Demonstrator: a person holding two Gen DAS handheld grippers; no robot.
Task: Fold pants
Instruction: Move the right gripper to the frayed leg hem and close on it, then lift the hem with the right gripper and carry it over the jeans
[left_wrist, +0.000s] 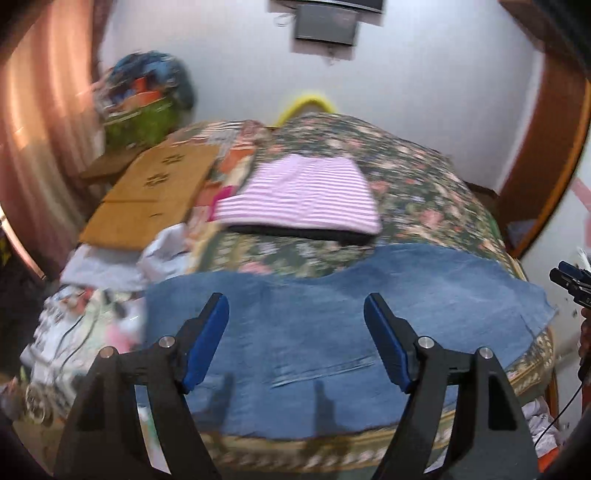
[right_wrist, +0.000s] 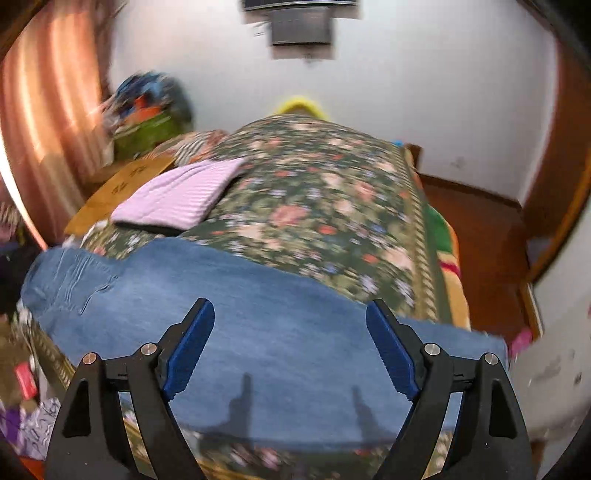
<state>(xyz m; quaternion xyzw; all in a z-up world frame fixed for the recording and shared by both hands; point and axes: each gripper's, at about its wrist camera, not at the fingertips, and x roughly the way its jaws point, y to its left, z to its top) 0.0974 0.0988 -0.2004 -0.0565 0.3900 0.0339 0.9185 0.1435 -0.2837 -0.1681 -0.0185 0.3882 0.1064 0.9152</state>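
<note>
Blue denim pants (left_wrist: 332, 332) lie flat across the near end of a bed with a floral cover (left_wrist: 424, 184). In the right wrist view the same pants (right_wrist: 280, 332) stretch from the left edge to the bed's right side. My left gripper (left_wrist: 295, 314) hovers above the denim, jaws wide apart, nothing between the blue pads. Over the pants in its own view, my right gripper (right_wrist: 290, 317) also stands open and empty. The tip of the right gripper (left_wrist: 570, 282) shows at the right edge of the left wrist view. Finger shadows fall on the cloth.
A folded pink striped garment (left_wrist: 299, 195) rests on a dark item farther up the bed. A flat cardboard sheet (left_wrist: 147, 195) and loose clothes (left_wrist: 110, 269) lie at the left. A full green bag (left_wrist: 142, 118) stands by the curtain. Wooden floor (right_wrist: 480, 236) runs along the bed's right side.
</note>
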